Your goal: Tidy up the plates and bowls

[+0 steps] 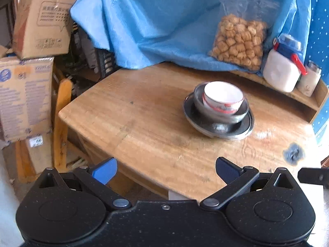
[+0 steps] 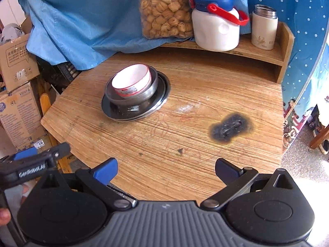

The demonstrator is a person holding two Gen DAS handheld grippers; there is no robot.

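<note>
The left gripper [image 1: 165, 169] hangs over the table's [image 1: 144, 127] near edge, fingers spread and empty. Further back, a white bowl [image 2: 131, 81] sits in a steel bowl [image 2: 144, 94] on a steel plate [image 2: 160, 100]. The right gripper [image 2: 165, 170] is likewise spread, empty.

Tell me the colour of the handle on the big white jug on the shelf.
Red. The jug carries a red handle under its blue lid, clearest in the right wrist view.
</note>
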